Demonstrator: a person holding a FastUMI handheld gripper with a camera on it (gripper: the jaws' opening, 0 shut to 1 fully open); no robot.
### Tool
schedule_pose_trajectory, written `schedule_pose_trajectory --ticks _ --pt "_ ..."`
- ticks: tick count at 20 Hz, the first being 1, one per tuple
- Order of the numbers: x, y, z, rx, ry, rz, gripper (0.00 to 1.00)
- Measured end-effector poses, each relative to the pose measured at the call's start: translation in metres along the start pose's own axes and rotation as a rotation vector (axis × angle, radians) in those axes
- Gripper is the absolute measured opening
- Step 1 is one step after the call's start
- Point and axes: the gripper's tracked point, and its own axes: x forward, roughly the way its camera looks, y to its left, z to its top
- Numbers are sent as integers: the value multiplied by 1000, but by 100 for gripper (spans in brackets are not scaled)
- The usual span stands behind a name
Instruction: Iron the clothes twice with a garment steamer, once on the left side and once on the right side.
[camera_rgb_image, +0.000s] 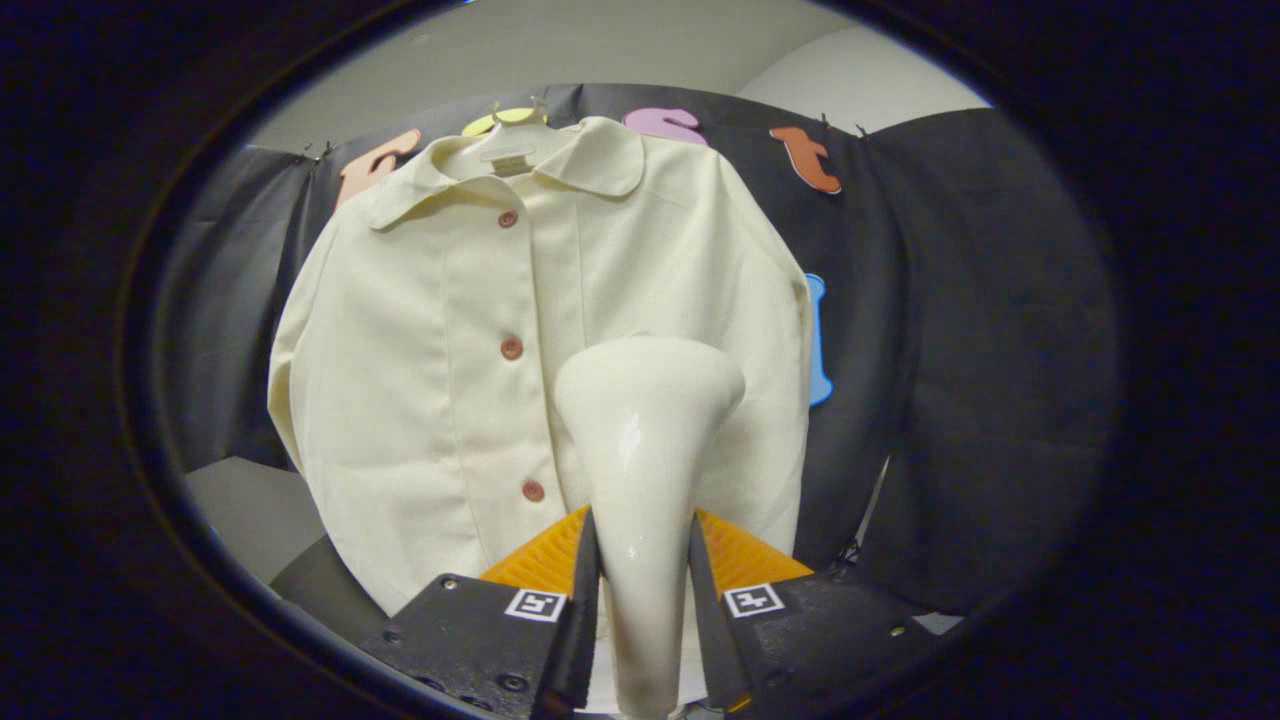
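A cream shirt (440, 340) with a rounded collar and reddish-brown buttons hangs on a hanger against the booth's black cloth wall. My gripper (645, 560) is shut on the neck of a glossy white garment steamer (645, 420). The steamer's wide head rises up from between the fingers and stands in front of the shirt's right half, just right of the button row and at about the height of the middle button. Whether the head touches the cloth I cannot tell. The steamer hides part of the shirt's lower right panel.
Black cloth wall (960, 350) surrounds the shirt on both sides. A pale surface (250, 510) lies below the shirt's left sleeve.
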Motion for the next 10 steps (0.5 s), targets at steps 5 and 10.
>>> schedule_pose_trajectory --ticks 5,10 --pt "-3 -8 -41 5 50 -5 43" --pt "1 -19 -89 0 90 4 43"
